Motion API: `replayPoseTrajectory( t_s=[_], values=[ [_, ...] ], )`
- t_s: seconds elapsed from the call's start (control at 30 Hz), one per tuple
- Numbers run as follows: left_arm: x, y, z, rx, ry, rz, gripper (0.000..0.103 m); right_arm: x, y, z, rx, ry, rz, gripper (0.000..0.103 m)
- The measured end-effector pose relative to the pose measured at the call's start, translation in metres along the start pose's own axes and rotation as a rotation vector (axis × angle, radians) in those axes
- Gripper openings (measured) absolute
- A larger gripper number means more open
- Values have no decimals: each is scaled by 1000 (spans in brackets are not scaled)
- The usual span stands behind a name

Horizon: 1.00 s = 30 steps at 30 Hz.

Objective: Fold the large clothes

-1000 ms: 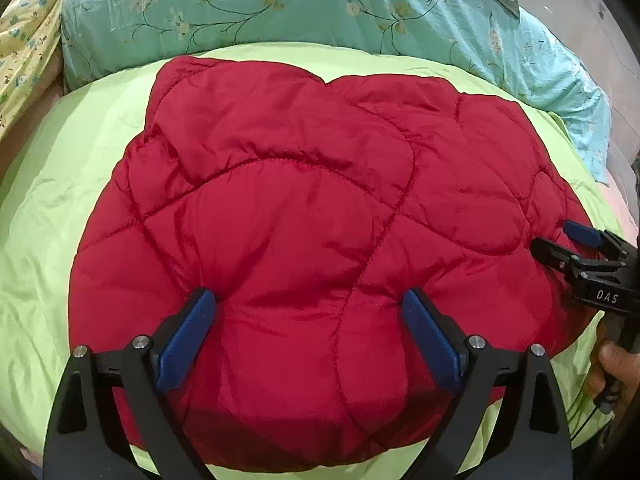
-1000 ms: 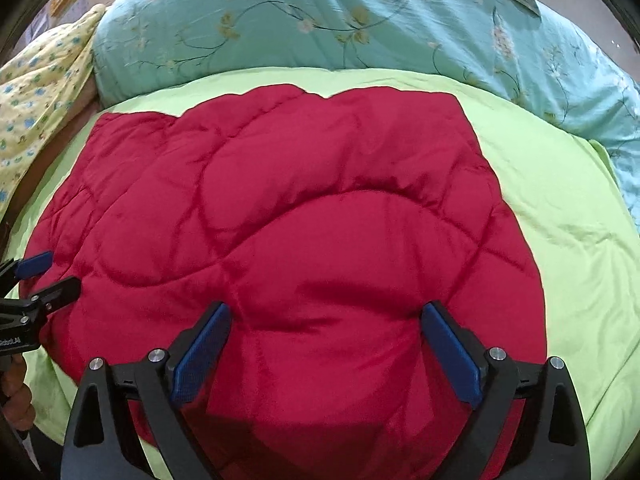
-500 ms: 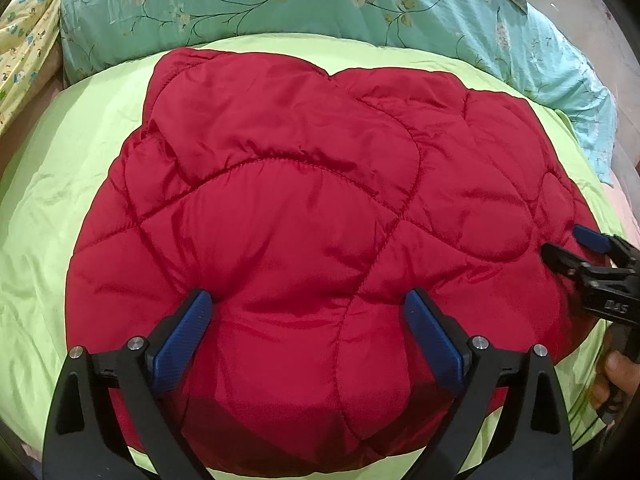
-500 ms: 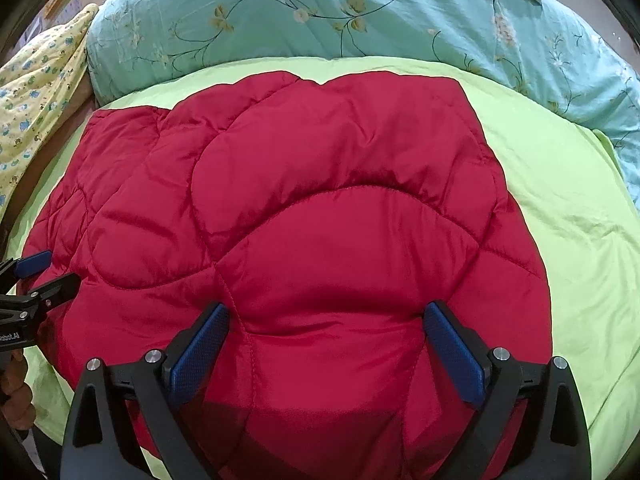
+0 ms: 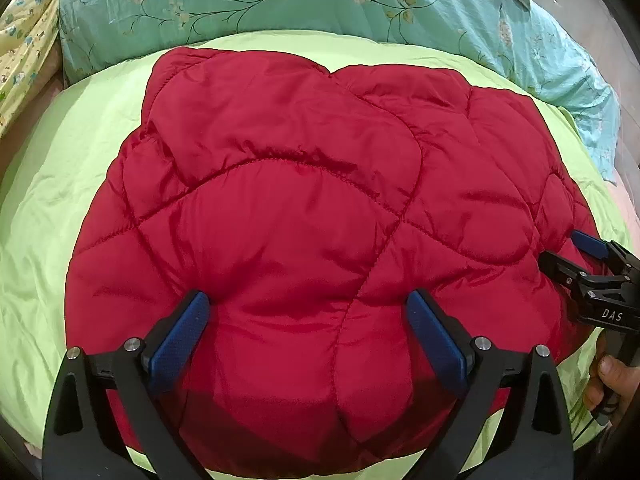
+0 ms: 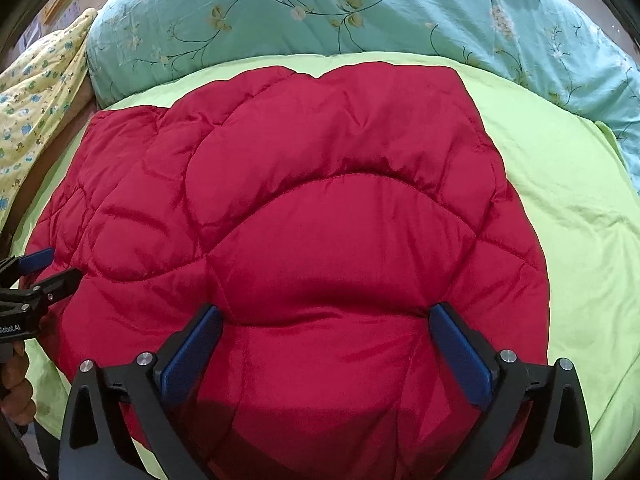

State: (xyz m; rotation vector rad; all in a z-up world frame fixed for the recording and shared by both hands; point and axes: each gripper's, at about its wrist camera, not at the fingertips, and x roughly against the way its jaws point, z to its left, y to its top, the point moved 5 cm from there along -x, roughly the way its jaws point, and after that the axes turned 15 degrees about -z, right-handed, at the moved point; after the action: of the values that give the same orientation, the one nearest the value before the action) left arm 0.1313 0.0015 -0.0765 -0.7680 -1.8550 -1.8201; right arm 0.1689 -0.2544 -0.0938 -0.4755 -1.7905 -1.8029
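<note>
Both grippers, left gripper & right gripper, jaws spread wide w/ tips pressed into near hem of red quilted jacket, which lies straight ahead, long axis crosswise, on green sheet below teal pillow, neither hand nearer.

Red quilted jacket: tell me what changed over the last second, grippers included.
Almost nothing changed. The red quilted puffer jacket lies folded on the lime-green sheet as before, and only the view drifted slightly. The left gripper and right gripper stay open, fingers pressed into the jacket's near edge, nothing taken hold of or let go. The teal floral duvet has not moved.
</note>
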Motion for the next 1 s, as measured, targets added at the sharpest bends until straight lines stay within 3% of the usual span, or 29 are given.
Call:
replayPoseTrajectory(
  t_s=[0.37,1.0],
  values=[
    [32,-6,0,-1,16,-13,99,48,-1,6,-6,44,-45,102],
    [89,-52,7,-27,82,-2,99,118,-50,41,47,136,-4,103]
  ],
)
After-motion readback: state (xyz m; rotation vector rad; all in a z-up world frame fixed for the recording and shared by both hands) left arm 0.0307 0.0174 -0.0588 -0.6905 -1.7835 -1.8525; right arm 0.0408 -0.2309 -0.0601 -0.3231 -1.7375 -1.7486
